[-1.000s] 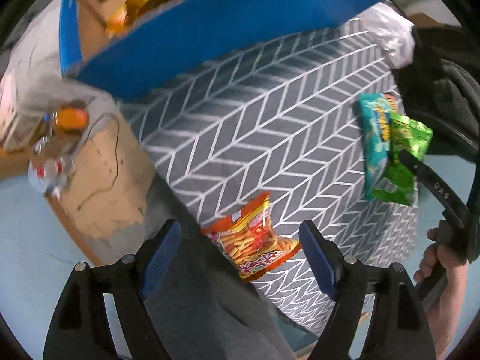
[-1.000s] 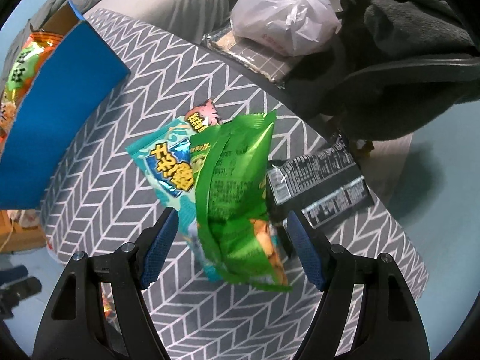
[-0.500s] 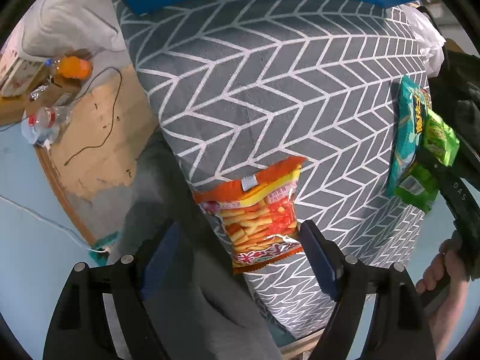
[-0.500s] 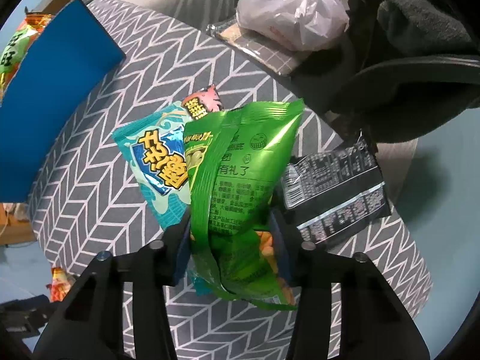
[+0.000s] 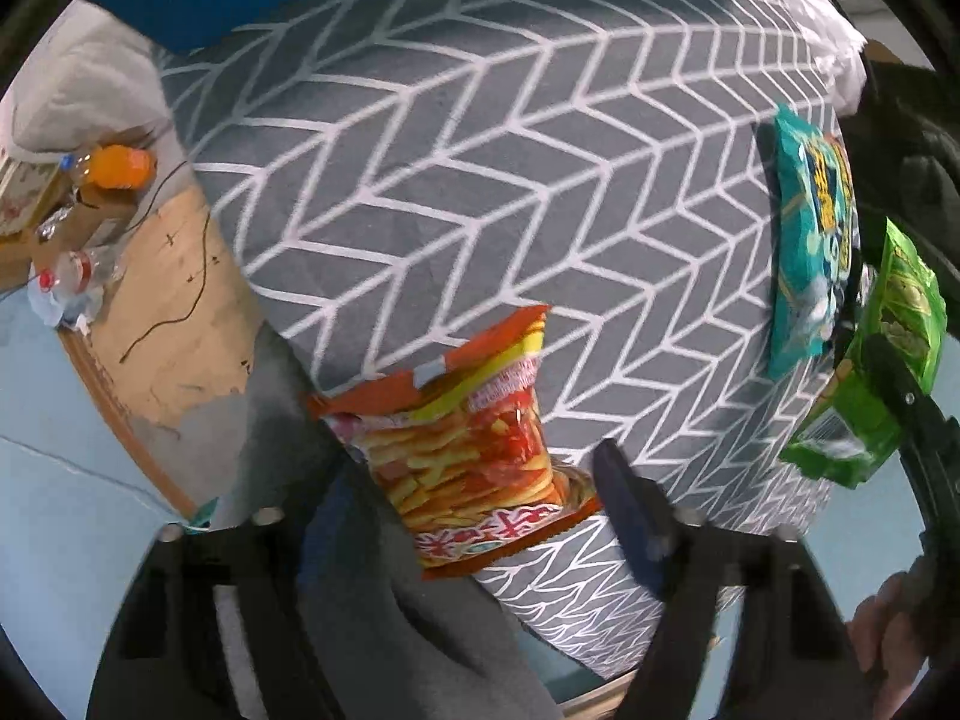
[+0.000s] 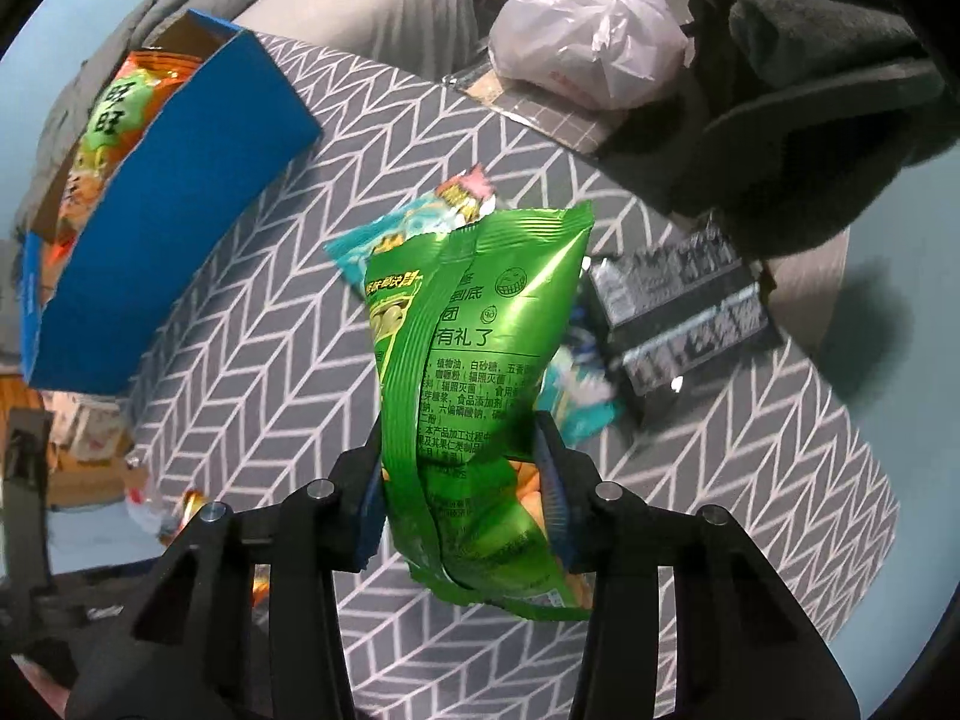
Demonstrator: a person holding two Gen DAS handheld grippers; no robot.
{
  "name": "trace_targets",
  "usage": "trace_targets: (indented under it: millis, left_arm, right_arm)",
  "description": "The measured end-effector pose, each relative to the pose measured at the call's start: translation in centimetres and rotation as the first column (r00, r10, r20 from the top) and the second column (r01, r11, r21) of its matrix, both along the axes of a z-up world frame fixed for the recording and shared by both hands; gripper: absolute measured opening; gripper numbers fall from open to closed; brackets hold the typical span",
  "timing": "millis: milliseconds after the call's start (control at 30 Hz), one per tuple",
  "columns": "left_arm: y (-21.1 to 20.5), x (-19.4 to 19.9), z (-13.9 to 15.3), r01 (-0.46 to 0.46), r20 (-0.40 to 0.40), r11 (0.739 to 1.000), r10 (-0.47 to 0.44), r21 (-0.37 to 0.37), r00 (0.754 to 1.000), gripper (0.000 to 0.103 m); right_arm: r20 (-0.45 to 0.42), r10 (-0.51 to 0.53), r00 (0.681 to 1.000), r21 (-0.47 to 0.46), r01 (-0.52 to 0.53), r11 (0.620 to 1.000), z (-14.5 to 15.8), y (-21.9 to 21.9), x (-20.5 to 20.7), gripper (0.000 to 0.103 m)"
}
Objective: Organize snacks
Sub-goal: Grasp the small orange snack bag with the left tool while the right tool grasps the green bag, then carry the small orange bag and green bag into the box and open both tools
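Lifted since the earlier frame, the green snack bag point(image 6: 474, 360) hung clamped in the right hand-held gripper point(image 6: 459, 492), while the left hand-held gripper point(image 5: 474, 492) gaped around the orange bag point(image 5: 468, 450) at six o'clock, which could slip off the worktop point(image 5: 480, 150) edge.

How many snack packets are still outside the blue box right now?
4: green packet clamped in the right hand-held gripper; teal packet and black packet on the cloth; orange packet between the left hand-held gripper fingers. Others may be hidden.
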State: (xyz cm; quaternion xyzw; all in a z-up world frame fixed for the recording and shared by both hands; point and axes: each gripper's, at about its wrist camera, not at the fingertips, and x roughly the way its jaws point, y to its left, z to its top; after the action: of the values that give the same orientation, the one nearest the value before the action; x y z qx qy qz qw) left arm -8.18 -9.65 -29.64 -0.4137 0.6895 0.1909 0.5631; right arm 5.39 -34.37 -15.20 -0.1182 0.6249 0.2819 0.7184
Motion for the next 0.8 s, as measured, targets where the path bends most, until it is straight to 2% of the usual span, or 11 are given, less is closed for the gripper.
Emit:
trace_targets:
  millis: [133,500,800]
  left_arm:
    - [-1.0,0.4,-0.1,0.058,0.01,0.998,-0.058,0.009,0.998,0.042]
    - [-0.8,1.9,3.1,0.191,0.072,0.977,-0.198,0.091,0.978,0.037]
    - [-0.5,4.0,8.7,0.301,0.139,0.926,-0.337,0.228,0.931,0.036]
  right_arm:
    - [-0.022,-0.014,1.0,0.016,0.014,1.0,0.1,-0.3,-1.3,0.042]
    - [-0.044,-0.023,0.999,0.028,0.024,0.999,0.7,-0.7,-4.2,0.041]
    - [-0.02,-0.03,0.999,0.057,0.031,0.998,3.4,0.1,-5.2,0.041]
